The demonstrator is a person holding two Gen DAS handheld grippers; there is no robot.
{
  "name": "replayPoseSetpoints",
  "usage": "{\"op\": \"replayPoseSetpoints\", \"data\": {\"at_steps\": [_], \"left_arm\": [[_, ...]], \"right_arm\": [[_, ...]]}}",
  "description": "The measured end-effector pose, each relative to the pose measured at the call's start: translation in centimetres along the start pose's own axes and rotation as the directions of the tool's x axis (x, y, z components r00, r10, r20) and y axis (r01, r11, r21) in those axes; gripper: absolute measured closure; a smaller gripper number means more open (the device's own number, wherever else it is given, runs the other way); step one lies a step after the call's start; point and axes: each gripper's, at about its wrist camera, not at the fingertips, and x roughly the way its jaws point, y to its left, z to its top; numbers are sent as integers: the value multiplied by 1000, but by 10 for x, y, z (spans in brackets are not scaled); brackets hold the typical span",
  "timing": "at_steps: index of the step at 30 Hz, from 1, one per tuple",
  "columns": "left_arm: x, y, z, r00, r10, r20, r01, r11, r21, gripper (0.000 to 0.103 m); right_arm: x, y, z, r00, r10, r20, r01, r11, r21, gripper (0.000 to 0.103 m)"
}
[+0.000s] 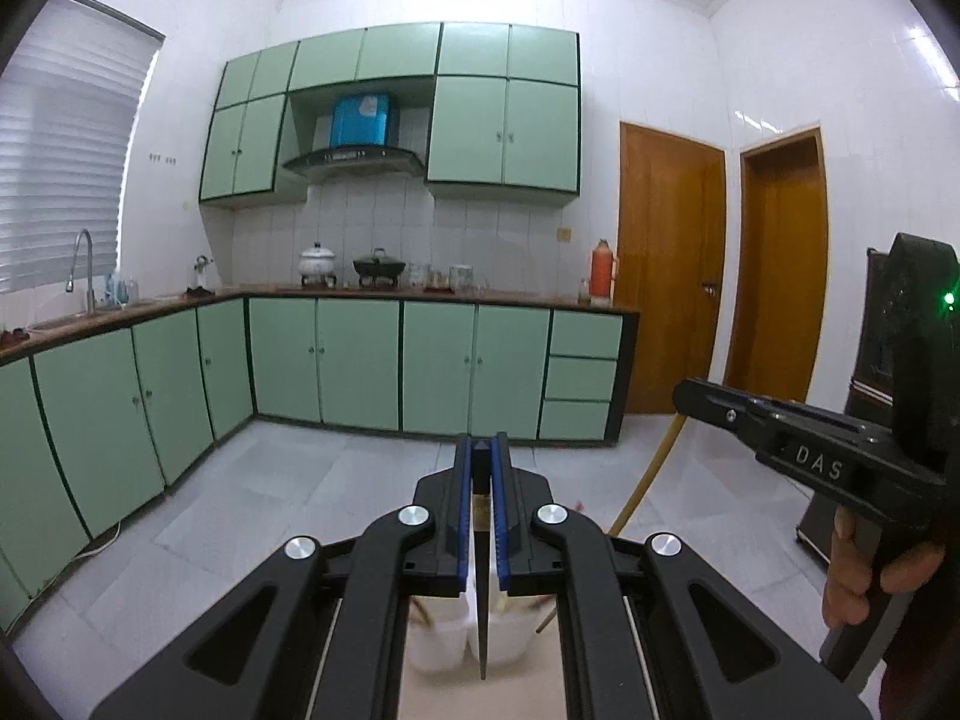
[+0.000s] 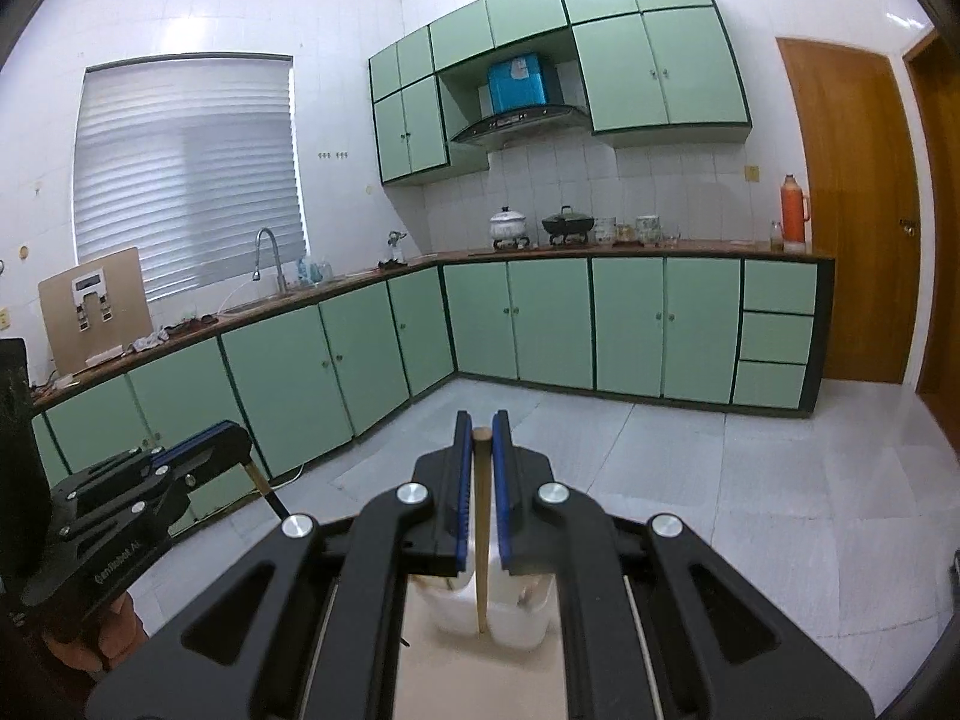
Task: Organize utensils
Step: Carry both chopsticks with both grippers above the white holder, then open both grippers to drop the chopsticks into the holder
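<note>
— What have I got in each hand?

— The left gripper (image 1: 481, 450) has its jaws closed on a thin dark stick with a pale band (image 1: 480, 540); the right gripper (image 2: 482, 426) pinches a slim light wooden chopstick (image 2: 481, 528).

— Pose?

— Both point slightly downward, side by side, sticks hanging over a white plastic two-compartment holder (image 2: 462, 612) on the pale bench (image 2: 480, 684).

Both grippers raised, aimed slightly downward.
Left gripper (image 1: 481, 450) clamped tight on a thin dark stick (image 1: 482, 570); right gripper (image 2: 481, 426) pinching a wooden stick (image 2: 480, 528).
</note>
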Motion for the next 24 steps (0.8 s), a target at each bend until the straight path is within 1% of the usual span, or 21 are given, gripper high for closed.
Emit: {"op": "replayPoseSetpoints", "data": {"at_steps": [3,6,8,10,15,18,21,23,24], "left_arm": [[15,3,9,1000,11,20,-11,1000,0,97],[37,7,15,999,28,35,-28,1000,3,97],[55,10,14,999,42,31,-42,999,5,97],[75,14,7,999,51,8,-51,999,-4,97],[108,26,-15,996,61,-62,-63,998,-27,97],[125,34,-31,990,57,-129,-64,997,-51,97],[132,41,-42,983,57,-175,-68,996,-60,96],[131,44,-43,982,60,-178,-73,995,-64,93],[127,46,-43,983,62,-174,-75,995,-67,89]], "right_arm": [[20,-6,12,1000,-21,6,21,1000,-8,97],[42,-14,14,999,-32,-13,31,999,-5,97],[57,-18,10,999,-41,-28,41,999,-5,97],[71,-20,4,998,-48,-47,48,999,-2,97],[103,-26,-20,994,-58,-97,58,998,-1,97],[116,-28,-33,990,-49,-134,51,999,9,97],[123,-30,-43,985,-33,-171,37,999,21,94],[122,-30,-47,984,-37,-176,42,999,22,89],[119,-31,-47,984,-41,-171,46,999,24,87]]}}
